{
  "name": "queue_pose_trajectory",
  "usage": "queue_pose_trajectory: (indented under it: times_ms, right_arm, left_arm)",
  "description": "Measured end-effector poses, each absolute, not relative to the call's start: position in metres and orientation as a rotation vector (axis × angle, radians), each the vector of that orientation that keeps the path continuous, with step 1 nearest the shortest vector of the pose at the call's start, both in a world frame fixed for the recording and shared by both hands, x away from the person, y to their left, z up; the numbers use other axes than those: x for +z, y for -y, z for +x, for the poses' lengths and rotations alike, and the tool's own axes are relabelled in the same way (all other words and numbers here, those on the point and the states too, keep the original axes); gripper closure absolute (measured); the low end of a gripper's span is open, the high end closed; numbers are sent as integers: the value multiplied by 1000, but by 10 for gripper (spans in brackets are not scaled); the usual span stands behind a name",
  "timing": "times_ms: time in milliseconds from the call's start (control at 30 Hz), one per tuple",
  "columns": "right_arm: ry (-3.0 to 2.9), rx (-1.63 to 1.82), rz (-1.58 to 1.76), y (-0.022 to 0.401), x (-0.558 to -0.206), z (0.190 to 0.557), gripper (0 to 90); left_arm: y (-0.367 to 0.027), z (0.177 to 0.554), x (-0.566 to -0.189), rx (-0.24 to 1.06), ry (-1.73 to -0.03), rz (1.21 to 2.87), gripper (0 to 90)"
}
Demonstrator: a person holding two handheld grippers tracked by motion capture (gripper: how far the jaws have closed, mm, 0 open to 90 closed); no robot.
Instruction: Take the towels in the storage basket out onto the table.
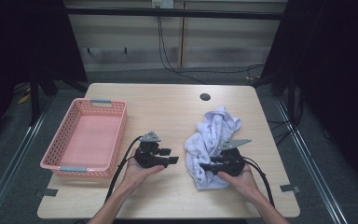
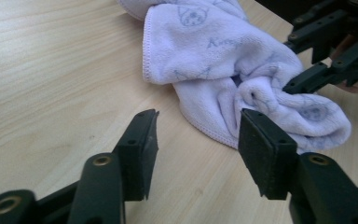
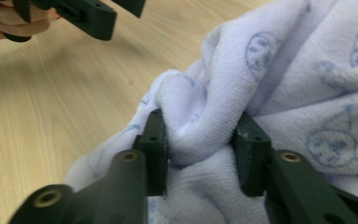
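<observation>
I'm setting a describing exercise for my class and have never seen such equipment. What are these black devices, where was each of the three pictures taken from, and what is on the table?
A person sits at a wooden table and holds a hand-operated black clamp with two jaws in each hand. The wide picture comes from a fixed camera above the table. The other two come from small cameras that ride on the clamps and look along their jaws.

On the table lie a pink basket and a crumpled pale towel with a faint printed pattern.

The right gripper has a fold of the towel bunched between its jaws, which press on it from both sides. The left gripper stands open above bare wood, close to the towel's edge, holding nothing.
</observation>
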State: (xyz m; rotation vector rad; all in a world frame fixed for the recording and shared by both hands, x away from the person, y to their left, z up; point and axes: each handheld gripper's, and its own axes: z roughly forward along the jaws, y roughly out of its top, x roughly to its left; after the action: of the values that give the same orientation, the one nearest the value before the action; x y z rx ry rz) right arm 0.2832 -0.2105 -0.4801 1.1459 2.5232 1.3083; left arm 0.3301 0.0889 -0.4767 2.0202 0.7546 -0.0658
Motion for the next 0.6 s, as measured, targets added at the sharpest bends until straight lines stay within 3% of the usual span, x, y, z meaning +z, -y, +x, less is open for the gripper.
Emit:
queue_pose_trajectory:
  times_ms: [300,400,533,600]
  right_arm:
    - [-2611,1529,947,207,-457,262,673]
    - [-2623,1544,924,209,-454,259,668]
    - [-2606,1558,957,216,-452,260,646]
    - [-2583,1574,983,222,-451,261,617]
  left_arm:
    - [-73,331,-485,-62,-700,2039,343]
    - [-65,338,-487,-64,-705,1985,367]
    - [-57,333,-481,-29,-591,1979,816]
    - [-57,330,-474,-5,-586,1984,841]
